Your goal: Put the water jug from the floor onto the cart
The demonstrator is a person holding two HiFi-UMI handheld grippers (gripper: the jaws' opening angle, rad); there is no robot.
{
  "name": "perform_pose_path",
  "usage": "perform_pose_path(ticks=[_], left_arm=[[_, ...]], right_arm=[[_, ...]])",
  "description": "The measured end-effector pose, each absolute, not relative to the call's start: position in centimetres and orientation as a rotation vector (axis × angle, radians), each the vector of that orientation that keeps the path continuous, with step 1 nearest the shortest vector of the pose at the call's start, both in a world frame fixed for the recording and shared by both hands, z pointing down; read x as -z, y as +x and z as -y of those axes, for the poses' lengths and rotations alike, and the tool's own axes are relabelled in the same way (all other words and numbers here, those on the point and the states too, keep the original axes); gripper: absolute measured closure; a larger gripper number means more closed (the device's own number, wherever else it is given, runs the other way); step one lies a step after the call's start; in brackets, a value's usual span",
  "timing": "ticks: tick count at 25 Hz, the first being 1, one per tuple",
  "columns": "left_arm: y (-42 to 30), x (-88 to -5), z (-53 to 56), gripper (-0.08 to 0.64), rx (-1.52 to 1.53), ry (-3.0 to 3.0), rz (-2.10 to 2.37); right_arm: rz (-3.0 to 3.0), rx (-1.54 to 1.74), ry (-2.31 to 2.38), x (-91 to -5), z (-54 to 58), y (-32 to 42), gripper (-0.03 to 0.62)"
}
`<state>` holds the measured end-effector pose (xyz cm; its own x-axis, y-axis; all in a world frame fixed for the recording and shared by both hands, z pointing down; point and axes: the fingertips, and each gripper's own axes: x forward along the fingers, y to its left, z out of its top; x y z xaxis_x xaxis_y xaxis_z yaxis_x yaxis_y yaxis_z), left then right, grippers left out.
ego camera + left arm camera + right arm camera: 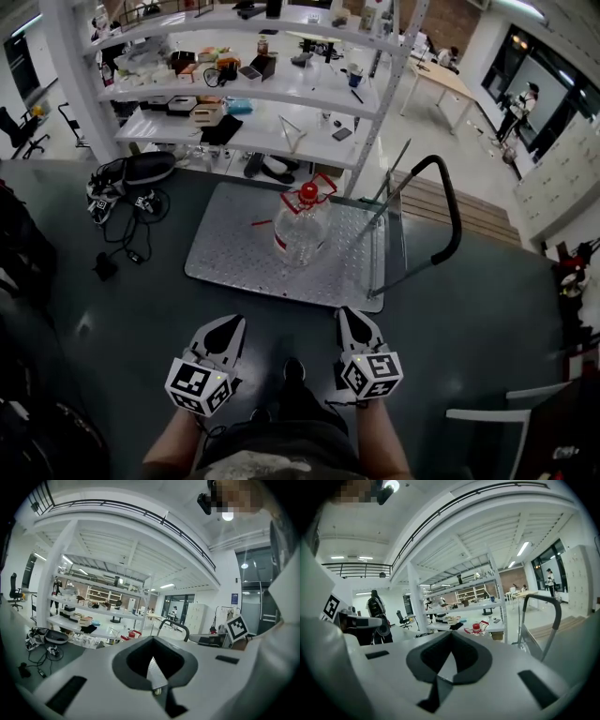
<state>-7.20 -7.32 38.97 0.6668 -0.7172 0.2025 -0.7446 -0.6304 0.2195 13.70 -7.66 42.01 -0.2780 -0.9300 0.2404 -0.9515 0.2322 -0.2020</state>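
Observation:
The clear water jug (302, 232) with a red cap and red handle stands upright on the cart's metal platform (230, 253), near its middle. The cart's black push handle (448, 211) rises at the right. Both grippers hang close to the person's body, well short of the cart and apart from the jug. My left gripper (230, 324) is shut with nothing in it, and my right gripper (349, 315) is shut and empty too. The left gripper view shows the jug's red top (131, 634) far ahead past the closed jaws. It also shows in the right gripper view as a red cap (476, 626).
A white shelving unit (253, 89) loaded with boxes and tools stands behind the cart. A dark bag (141, 171) and tangled cables (127, 234) lie on the floor at the left. A chair frame (487, 417) sits at lower right. The person's shoe (293, 370) is between the grippers.

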Motion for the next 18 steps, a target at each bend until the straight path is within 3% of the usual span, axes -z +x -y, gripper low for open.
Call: perform_pose_path(ticks=[8,18], left_arm=[[-10.2,-37.2,0.1,0.555,-0.077,2.666,1.122],[-7.1,-38.2,-6.0,0.555,-0.118,2.705,0.928]], right_arm=[[2.386,-0.371,1.864,-40.0,-1.3,9.8,0.6],[2.252,-0.391,1.926,-40.3,-10.7,11.2,0.6]])
